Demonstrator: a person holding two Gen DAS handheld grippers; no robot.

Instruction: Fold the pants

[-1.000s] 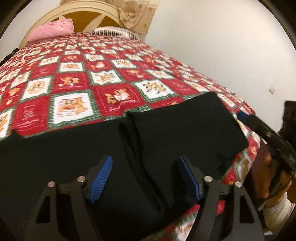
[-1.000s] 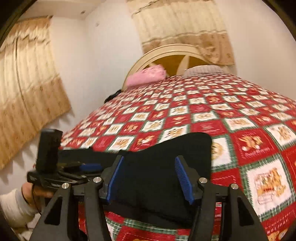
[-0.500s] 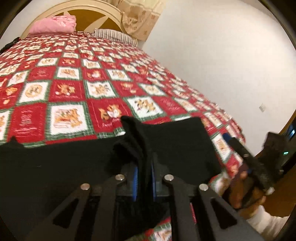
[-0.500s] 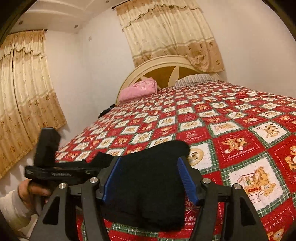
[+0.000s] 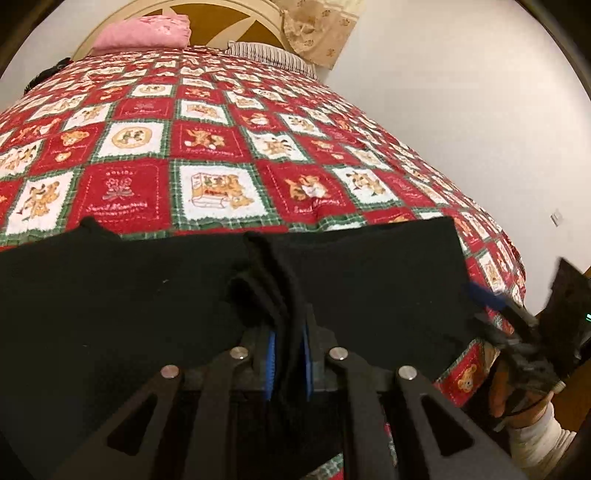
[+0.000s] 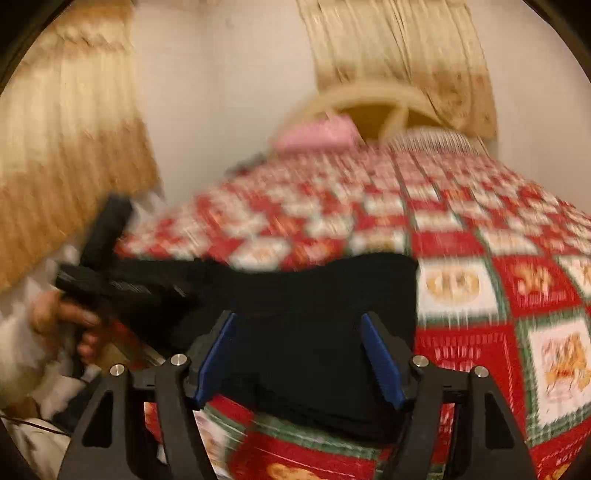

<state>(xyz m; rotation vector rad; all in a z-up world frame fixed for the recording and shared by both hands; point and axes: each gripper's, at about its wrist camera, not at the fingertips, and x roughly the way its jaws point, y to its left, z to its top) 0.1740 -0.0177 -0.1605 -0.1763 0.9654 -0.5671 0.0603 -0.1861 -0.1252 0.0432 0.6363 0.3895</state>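
Black pants (image 5: 369, 288) lie flat across the near edge of the bed. My left gripper (image 5: 289, 354) is shut on a raised ridge of the black fabric where the two legs meet. In the blurred right wrist view, my right gripper (image 6: 299, 332) hangs over the right end of the pants (image 6: 332, 295). Its jaws are opening and stand apart on either side of the cloth, with the pads not pressing on it. A finger (image 5: 487, 297) of the right gripper shows at the right edge of the left wrist view, held by a hand (image 5: 517, 391).
A red, white and green checked bedspread (image 5: 214, 147) covers the bed. A pink pillow (image 5: 144, 33) and a striped pillow (image 5: 266, 55) lie by the headboard. A white wall runs along the right side. Beige curtains (image 6: 66, 147) hang at the left.
My left gripper's jaws closed on the middle ridge of the pants and stayed shut. The right gripper's jaws widened and it dipped lower over the end of the pants.
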